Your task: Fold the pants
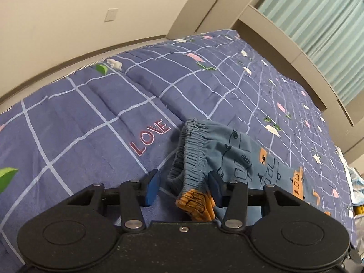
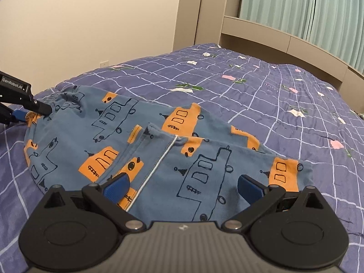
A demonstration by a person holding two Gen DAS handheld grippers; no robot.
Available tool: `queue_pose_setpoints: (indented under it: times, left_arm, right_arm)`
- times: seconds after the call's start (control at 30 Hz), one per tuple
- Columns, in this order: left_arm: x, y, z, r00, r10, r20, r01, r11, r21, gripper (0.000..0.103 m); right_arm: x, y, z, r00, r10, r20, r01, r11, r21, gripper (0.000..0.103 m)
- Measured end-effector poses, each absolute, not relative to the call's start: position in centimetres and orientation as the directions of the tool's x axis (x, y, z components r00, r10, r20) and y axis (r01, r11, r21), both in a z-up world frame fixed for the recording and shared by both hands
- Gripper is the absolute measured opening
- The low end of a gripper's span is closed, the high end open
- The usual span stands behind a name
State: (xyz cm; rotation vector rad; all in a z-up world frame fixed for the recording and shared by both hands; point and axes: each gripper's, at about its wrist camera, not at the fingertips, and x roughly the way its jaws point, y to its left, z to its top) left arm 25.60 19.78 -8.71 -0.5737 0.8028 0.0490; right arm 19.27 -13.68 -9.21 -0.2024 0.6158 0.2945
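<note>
We see two words. "LOVE" (image 1: 150,137) is stitched in red capitals on the quilt (image 1: 79,118), a blue-purple cover with a pale grid and small pink, white and green motifs. "GenRobot.AI" (image 2: 12,84) is printed in white on the black body of the left gripper, seen at the left edge of the right wrist view.

The pants (image 2: 141,141) lie on the quilt near its front edge. They are child-sized, blue, printed with orange and outlined vehicles, and they look folded over, with one layer lying on another and a white seam (image 2: 157,166) running down the upper layer. Their elastic waistband (image 1: 193,150) is bunched, and an orange cuff (image 1: 195,202) lies just below it.

The left gripper (image 1: 185,187) reaches forward, low over the quilt, at the waistband end. Its blue pads (image 1: 152,187) stand apart, with waistband and cuff between them; the right pad touches the cloth, the left does not, so nothing is grasped.

The right gripper (image 2: 182,186) points along the pants from their other end, tilted slightly down. Its fingers are spread wide and released, with the pads (image 2: 118,186) over the fabric.

A beige wall (image 1: 68,11), wooden headboard (image 2: 284,43) and pale green curtains (image 2: 295,6) stand behind the bed.
</note>
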Motion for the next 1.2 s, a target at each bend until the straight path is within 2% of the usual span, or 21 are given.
queue_pose_setpoints:
  times: [0.03, 0.1, 0.3, 0.57, 0.63, 0.77, 0.87, 1.0, 1.07, 1.13, 1.2]
  left_arm:
    - [25.7, 19.7, -8.4, 0.701, -0.163, -0.694, -0.26, 0.848, -0.462, 0.027]
    - [25.3, 18.8, -7.0, 0.717, -0.125, -0.685, -0.262, 0.863, -0.431, 0.021]
    - [24.3, 15.1, -1.9, 0.794, -0.092, -0.601, -0.184, 0.905, -0.382, 0.017]
    - [23.5, 5.4, 4.0, 0.813, -0.238, -0.531, 0.11, 0.959, -0.261, 0.011]
    - [23.4, 2.4, 4.4, 0.794, -0.289, -0.535, 0.188, 0.953, -0.236, 0.003]
    - [23.2, -3.8, 3.4, 0.736, -0.359, -0.575, 0.317, 0.932, -0.177, 0.003]
    - [23.5, -7.7, 0.2, 0.682, -0.387, -0.621, 0.38, 0.912, -0.151, 0.004]
    - [23.3, -9.7, -3.8, 0.624, -0.395, -0.674, 0.403, 0.902, -0.155, 0.013]
    - [22.8, -9.8, -4.4, 0.625, -0.393, -0.675, 0.404, 0.902, -0.152, 0.027]
    - [21.9, -9.6, -4.3, 0.646, -0.398, -0.652, 0.418, 0.899, -0.134, 0.055]
    - [21.3, -9.2, -3.9, 0.673, -0.379, -0.636, 0.422, 0.902, -0.091, 0.069]
  right_arm:
    - [19.2, -13.7, -9.2, 0.779, 0.21, -0.591, -0.33, 0.939, -0.101, 0.103]
    - [19.1, -13.8, -8.9, 0.784, 0.213, -0.583, -0.33, 0.938, -0.101, 0.103]
    - [18.5, -15.2, -8.0, 0.802, 0.216, -0.557, -0.314, 0.946, -0.084, 0.103]
    - [17.3, -20.3, -6.3, 0.836, 0.189, -0.515, -0.262, 0.962, -0.073, 0.103]
    - [16.8, -21.8, -6.1, 0.842, 0.175, -0.51, -0.25, 0.965, -0.082, 0.103]
    - [15.6, -24.9, -5.8, 0.859, 0.119, -0.498, -0.191, 0.977, -0.095, 0.103]
    - [14.9, -27.5, -6.2, 0.859, 0.079, -0.505, -0.141, 0.986, -0.086, 0.103]
    - [14.3, -30.1, -7.0, 0.844, 0.047, -0.534, -0.103, 0.992, -0.074, 0.103]
    - [14.2, -30.7, -7.4, 0.84, 0.042, -0.54, -0.097, 0.993, -0.073, 0.103]
    - [14.4, -30.9, -7.7, 0.839, 0.045, -0.542, -0.098, 0.993, -0.069, 0.103]
    - [14.6, -30.7, -7.6, 0.844, 0.061, -0.533, -0.109, 0.992, -0.059, 0.103]
